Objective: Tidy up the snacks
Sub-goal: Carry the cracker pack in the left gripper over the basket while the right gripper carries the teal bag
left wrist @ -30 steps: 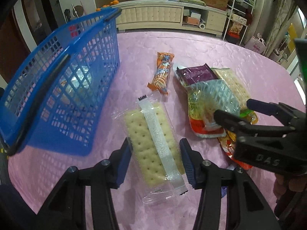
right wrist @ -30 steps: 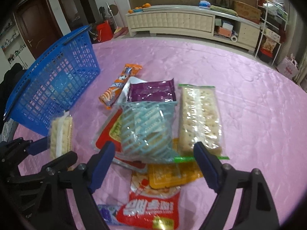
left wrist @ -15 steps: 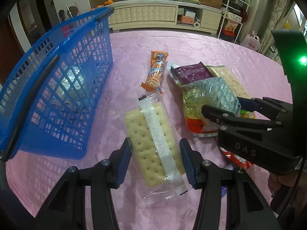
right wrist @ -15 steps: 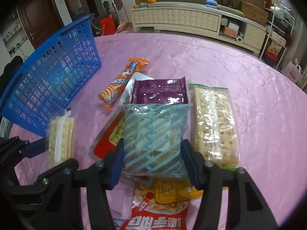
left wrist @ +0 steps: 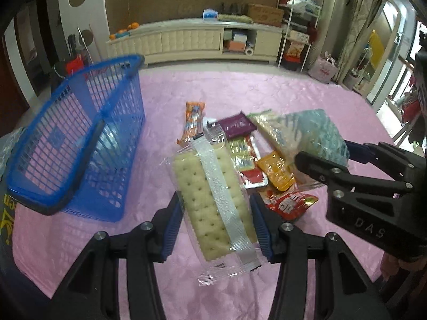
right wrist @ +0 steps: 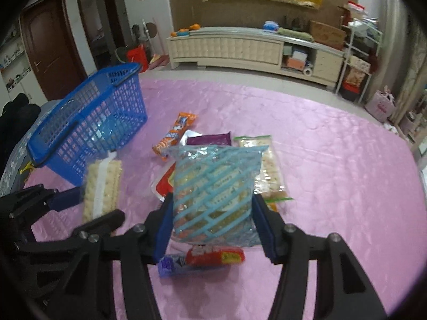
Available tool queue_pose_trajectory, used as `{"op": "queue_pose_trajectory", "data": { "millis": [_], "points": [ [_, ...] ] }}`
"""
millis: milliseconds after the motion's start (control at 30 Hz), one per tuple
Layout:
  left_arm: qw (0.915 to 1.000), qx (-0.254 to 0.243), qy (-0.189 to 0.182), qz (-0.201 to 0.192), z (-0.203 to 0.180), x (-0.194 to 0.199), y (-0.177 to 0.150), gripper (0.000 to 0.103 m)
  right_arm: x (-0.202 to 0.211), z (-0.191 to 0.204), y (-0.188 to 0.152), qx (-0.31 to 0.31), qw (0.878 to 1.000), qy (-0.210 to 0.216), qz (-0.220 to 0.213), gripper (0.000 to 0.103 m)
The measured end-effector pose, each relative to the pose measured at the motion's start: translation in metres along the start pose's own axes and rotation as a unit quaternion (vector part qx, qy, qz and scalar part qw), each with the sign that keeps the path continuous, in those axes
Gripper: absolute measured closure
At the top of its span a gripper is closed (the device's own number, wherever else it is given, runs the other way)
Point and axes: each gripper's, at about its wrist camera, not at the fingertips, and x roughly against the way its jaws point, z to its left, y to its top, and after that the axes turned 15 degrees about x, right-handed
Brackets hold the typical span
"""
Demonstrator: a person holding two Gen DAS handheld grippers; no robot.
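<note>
My left gripper (left wrist: pixel 216 213) is shut on a clear pack of square crackers (left wrist: pixel 210 200), held above the pink table. In the right wrist view the same crackers (right wrist: pixel 101 186) stick up from the left gripper (right wrist: pixel 92 208). A puffy bag with light-blue stripes (right wrist: pixel 213 181) sits between the blue pads of my right gripper (right wrist: pixel 213 208), which is shut on it and holds it above the pile. From the left wrist view that bag (left wrist: pixel 312 130) and the right gripper (left wrist: pixel 328 152) hang at the right. The blue mesh basket (left wrist: pixel 114 138) stands tilted at the left.
Loose snacks lie mid-table: an orange pack (left wrist: pixel 193 120), a purple pack (left wrist: pixel 236 125), a red pack (left wrist: pixel 291 202), a second cracker pack (right wrist: pixel 269 165) and a red-and-blue pack (right wrist: pixel 202 260). Pink cloth (right wrist: pixel 333 173) stretches to the right. A cabinet lines the far wall.
The right gripper closed on the blue-striped bag and lifted it off the pile. The left gripper rose with the crackers in it. The basket and loose snacks stayed put.
</note>
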Motion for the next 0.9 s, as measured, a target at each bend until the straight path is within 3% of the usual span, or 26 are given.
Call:
{"op": "queue_pose_trajectory", "data": {
  "millis": [333, 567, 900],
  "points": [
    [0.9982, -0.018, -0.024, -0.052, 0.018, 0.06, 0.013, 0.056, 0.051, 0.011, 0.017, 0.006, 0.999, -0.024, -0.022, 0.042],
    [0.9965, -0.007, -0.065, -0.052, 0.045, 0.09, 0.028, 0.056, 0.08, 0.044, 0.038, 0.05, 0.997, -0.028, -0.044, 0.042],
    [0.9958, -0.011, -0.047, -0.078, 0.089, 0.11, 0.051, 0.056, 0.084, 0.09, 0.083, 0.086, 0.994, -0.016, -0.059, 0.042]
  ]
}}
